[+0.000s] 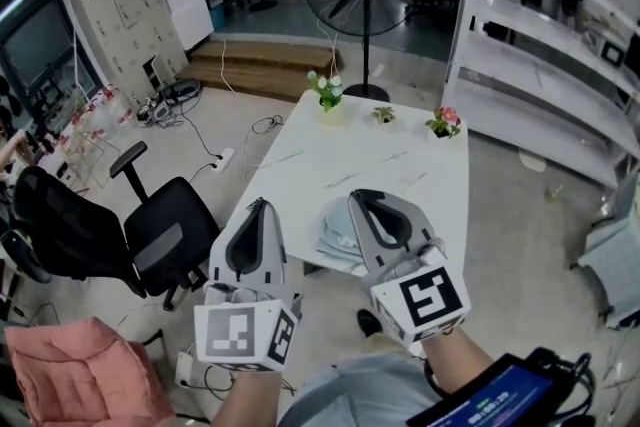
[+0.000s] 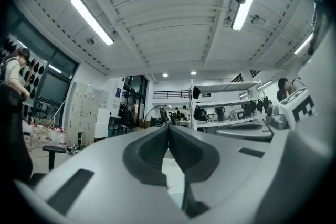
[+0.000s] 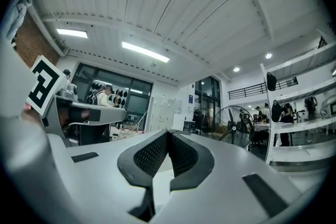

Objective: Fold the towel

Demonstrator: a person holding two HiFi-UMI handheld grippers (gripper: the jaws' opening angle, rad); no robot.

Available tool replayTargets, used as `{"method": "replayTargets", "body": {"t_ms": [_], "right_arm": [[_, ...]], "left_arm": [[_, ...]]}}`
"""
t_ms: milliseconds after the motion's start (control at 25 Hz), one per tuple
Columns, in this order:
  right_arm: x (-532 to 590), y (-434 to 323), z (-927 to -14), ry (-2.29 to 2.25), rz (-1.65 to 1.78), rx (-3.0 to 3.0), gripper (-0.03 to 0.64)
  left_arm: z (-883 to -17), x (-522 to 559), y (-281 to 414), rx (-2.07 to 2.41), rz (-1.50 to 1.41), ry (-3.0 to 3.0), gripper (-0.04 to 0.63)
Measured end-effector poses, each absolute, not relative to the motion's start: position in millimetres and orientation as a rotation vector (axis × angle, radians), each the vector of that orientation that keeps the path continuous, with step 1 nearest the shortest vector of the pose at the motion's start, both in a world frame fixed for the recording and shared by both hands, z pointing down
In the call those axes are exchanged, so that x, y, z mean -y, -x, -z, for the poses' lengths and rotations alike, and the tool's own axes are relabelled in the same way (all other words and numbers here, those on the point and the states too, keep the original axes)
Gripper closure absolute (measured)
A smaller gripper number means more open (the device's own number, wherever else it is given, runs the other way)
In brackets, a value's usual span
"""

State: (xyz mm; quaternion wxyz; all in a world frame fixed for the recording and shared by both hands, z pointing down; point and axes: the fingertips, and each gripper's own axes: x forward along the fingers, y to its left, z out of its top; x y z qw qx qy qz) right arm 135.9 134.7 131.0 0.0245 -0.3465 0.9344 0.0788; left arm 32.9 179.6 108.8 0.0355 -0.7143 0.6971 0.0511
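towel (image 1: 338, 237): we see only part, the rest behind the right gripper (image 1: 365, 197) | screen (image 1: 497, 397): cropped by bottom edge, print too small for us

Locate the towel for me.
In the head view, the towel lies bunched at the near edge of the white table, between the left gripper and the right gripper.

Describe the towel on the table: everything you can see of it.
The towel is a pale blue-grey cloth, soft-looking, lying in a rumpled, layered heap, not spread flat. It rests on the white table by its near edge. The right gripper, jaws shut and empty, overlaps it in the head view and hides its right part; contact cannot be told.
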Motion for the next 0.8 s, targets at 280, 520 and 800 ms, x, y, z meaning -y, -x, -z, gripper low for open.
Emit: {"method": "replayTargets", "body": {"t_ms": [280,520,800], "right_arm": [[-137,-141,-131,1.054,-0.265,-2.893,0.6],[-127,-140,-136,1.042,-0.26,-2.888,0.6],[-114,-133,-143,1.031,-0.278,-2.888,0.6]], "left_arm": [[-109,-178,-44,-2.132,-0.153,2.201,0.588],[-121,-165,-50,-2.108,-0.117,2.219,0.588],[-131,-151,-43,-2.125,-0.131,2.212,0.588]]}}
